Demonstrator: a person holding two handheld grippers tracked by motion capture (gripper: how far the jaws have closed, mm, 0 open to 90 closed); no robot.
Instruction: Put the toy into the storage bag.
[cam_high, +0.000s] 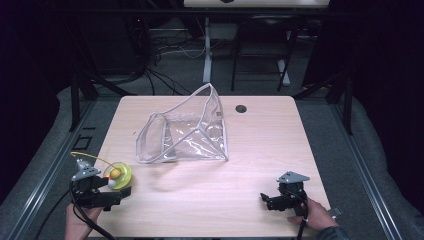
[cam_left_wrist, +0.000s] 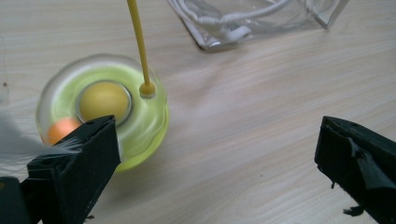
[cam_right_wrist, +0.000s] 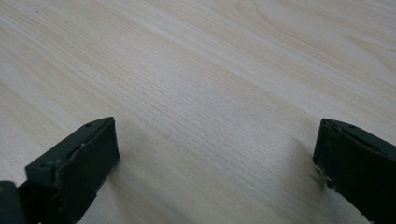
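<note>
left gripper (cam_left_wrist: 215, 154) jaws wide apart, empty | yellow-green disc toy (cam_left_wrist: 105, 114) with yellow cord just beside its left jaw, table's left edge | right gripper (cam_high: 280, 200) spread, empty | likely step: centre jaws on disc before closing | clear pouch (cam_high: 187, 132) mid-table

High view: fixed above the near edge of the worktop (cam_high: 260, 165), facing forward and down, taking in all four edges. Left gripper view: rides low near the near-left corner, looking between its black jaws at a yellow-green disc toy (cam_left_wrist: 105, 112) and a clear pouch (cam_left_wrist: 252, 18), both shared with the high view. Right gripper view: close over bare woodgrain.
</note>
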